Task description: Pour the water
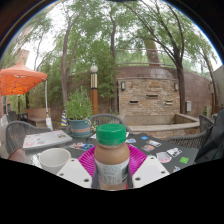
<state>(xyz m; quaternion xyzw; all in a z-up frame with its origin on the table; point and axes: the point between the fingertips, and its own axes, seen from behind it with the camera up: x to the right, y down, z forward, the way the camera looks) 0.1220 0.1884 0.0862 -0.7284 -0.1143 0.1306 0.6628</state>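
My gripper (112,165) is shut on a small bottle (112,158) with a green cap, a brown liquid inside and a white label. Both pink pads (88,160) press against its sides. The bottle stands upright between the fingers, held above a dark outdoor table (150,150). A white cup (53,158) stands on the table to the left of the fingers, apart from the bottle.
A potted green plant (79,112) stands on the table beyond the bottle. Small cards and papers (165,155) lie to the right, a pale tray (45,140) to the left. Chairs, an orange umbrella (20,78), a brick wall and trees lie beyond.
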